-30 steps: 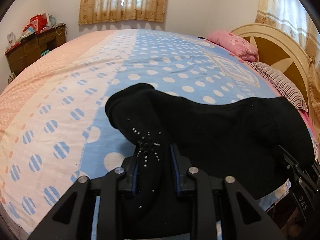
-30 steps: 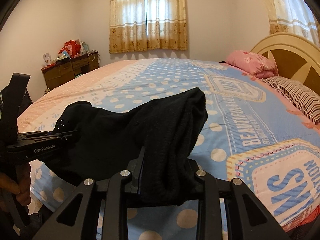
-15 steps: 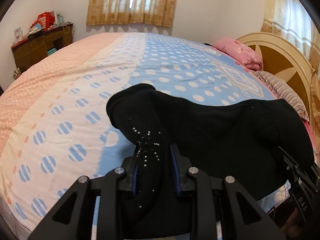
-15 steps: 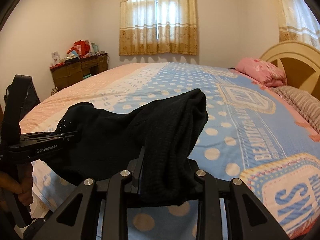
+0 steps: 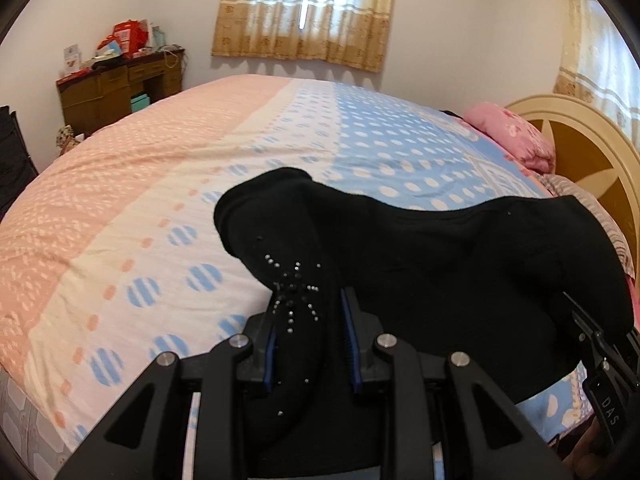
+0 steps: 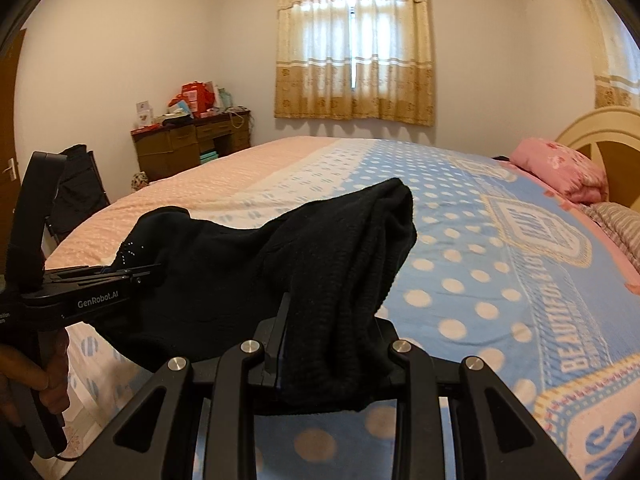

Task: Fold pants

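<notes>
Black pants (image 5: 440,264) with small rhinestone studs hang stretched between both grippers, held in the air above the near edge of the bed. My left gripper (image 5: 308,320) is shut on the studded end of the cloth, which bulges over the jaws. My right gripper (image 6: 332,340) is shut on the other end of the pants (image 6: 320,264), which drapes over its jaws. The right gripper shows at the right edge of the left wrist view (image 5: 600,352). The left gripper shows at the left of the right wrist view (image 6: 120,276), held by a hand.
The bed (image 5: 120,220) has a pink, cream and blue dotted cover. A pink pillow (image 5: 512,140) and a striped one lie by the headboard (image 5: 592,152) at right. A cluttered wooden desk (image 5: 116,88) stands by the far wall. A dark chair (image 6: 76,196) is at left.
Both grippers have risen and tilted up with the pants, so more of the wall, window and desk shows. The grip on the cloth is unchanged.
</notes>
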